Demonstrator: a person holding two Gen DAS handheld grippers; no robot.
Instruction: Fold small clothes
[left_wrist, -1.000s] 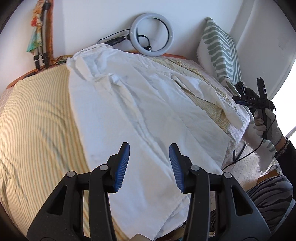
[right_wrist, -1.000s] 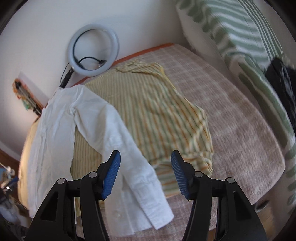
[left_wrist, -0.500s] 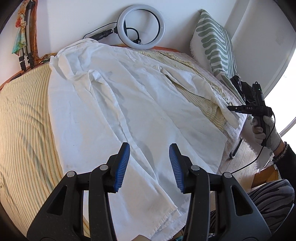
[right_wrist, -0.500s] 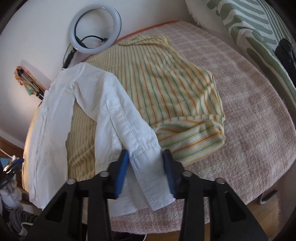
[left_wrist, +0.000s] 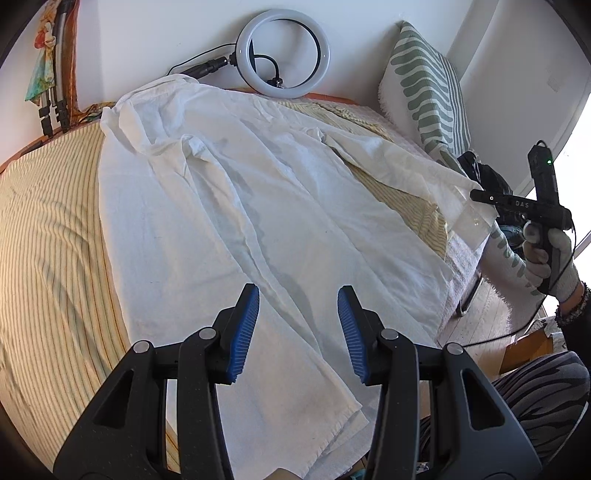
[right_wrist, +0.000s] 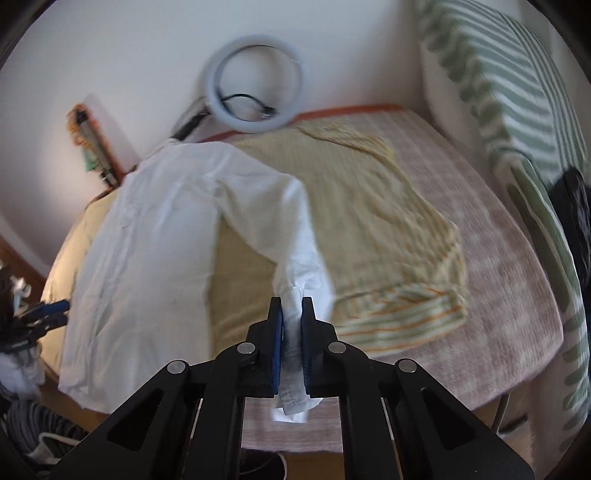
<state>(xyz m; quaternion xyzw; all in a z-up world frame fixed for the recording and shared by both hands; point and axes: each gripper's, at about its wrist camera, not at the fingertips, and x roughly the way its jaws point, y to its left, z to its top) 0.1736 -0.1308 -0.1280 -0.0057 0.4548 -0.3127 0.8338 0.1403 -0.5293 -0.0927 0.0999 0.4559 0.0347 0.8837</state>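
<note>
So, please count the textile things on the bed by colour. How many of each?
White: 1, the white shirt, its sleeve cuff between the closing jaws of the right gripper
Yellow striped: 1, the yellow striped garment
Green and white: 1, the patterned pillow
Total: 3

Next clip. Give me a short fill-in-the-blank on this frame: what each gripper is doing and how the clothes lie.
1. The right gripper, its jaws closing, has the white shirt's ______ between its pads.
2. The left gripper hovers over the shirt's hem holding ______.
3. Under the white shirt lies a yellow ______ garment.
4. Against the wall behind the bed leans a round ______ light.

Missing words: sleeve cuff; nothing; striped; ring
</note>
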